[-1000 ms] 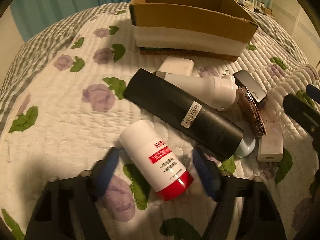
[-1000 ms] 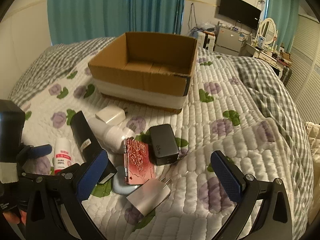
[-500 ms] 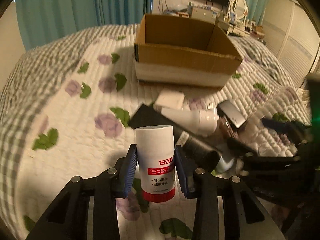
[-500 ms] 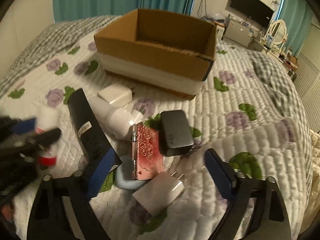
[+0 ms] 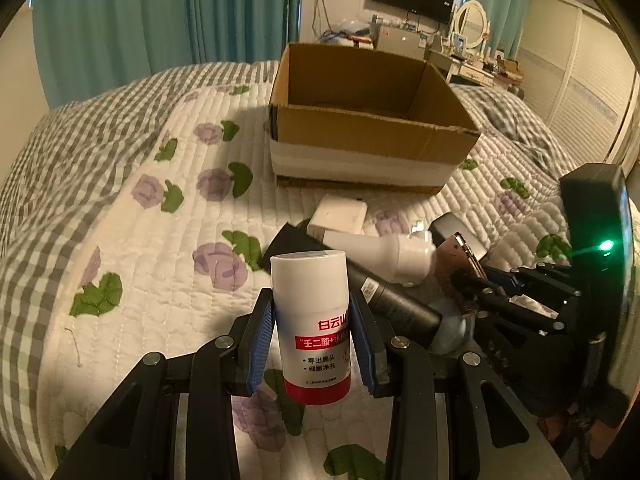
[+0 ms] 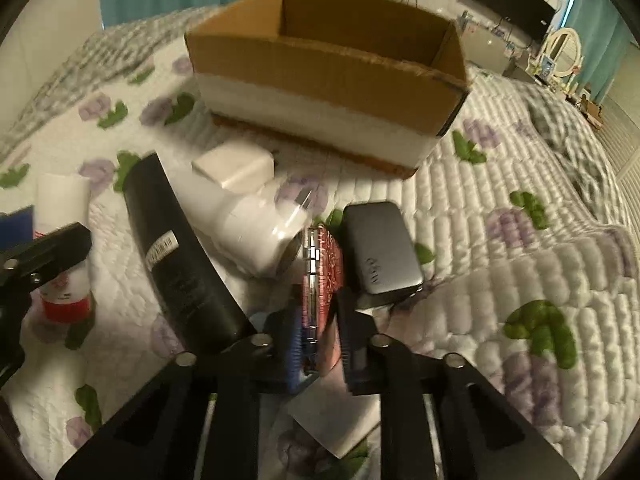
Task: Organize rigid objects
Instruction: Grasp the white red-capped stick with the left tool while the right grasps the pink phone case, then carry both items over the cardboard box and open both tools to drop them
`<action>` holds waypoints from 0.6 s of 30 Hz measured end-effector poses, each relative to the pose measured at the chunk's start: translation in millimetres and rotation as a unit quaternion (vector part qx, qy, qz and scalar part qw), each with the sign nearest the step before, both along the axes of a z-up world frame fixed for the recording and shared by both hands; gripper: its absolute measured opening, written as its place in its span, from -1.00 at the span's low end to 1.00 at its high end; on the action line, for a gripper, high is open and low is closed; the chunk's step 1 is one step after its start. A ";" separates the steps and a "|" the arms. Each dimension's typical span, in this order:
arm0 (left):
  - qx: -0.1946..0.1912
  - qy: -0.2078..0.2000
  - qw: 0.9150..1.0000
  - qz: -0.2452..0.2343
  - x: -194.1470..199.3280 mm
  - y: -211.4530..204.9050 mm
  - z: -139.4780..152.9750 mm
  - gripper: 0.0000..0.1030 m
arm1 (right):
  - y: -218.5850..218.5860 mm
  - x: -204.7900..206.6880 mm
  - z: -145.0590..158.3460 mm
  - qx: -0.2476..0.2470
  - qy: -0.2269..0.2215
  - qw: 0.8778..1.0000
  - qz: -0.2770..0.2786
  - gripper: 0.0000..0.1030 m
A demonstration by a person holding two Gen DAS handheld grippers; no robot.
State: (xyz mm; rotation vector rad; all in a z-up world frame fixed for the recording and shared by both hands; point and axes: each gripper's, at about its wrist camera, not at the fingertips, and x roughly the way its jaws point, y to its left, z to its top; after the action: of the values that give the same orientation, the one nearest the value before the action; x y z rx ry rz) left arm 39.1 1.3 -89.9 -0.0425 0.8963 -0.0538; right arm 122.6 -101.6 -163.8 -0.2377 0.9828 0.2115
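Note:
My left gripper [image 5: 312, 344] is shut on a white bottle with a red base [image 5: 310, 320] and holds it upright above the quilt. My right gripper [image 6: 318, 344] is shut on a red patterned case [image 6: 320, 272] that stands on edge in the pile. An open cardboard box [image 5: 372, 120] stands farther back on the bed; it also shows in the right wrist view [image 6: 328, 60]. The white bottle shows at the left of the right wrist view [image 6: 64, 240].
In the pile lie a long black tube [image 6: 180, 252], a white bottle on its side [image 6: 248, 224], a white charger [image 6: 234, 166], a grey power bank [image 6: 380, 252] and a white plug adapter [image 6: 336, 420]. A dresser and mirror stand behind the bed.
My left gripper closed on the white bottle and lifted it upright off the quilt. My right gripper moved down to the pile and closed on the red case.

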 end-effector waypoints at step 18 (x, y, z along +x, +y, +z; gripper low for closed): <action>0.002 -0.097 0.994 -0.045 81.8 -29.4 121.6 -0.27 | -20.9 43.7 171.1 0.082 -0.144 0.986 0.032 -0.82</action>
State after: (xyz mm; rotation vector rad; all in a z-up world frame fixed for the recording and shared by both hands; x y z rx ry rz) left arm 120.9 -28.1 31.7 0.0065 0.7039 -0.1385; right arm 166.3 -122.5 7.3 -0.1436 0.6663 0.3069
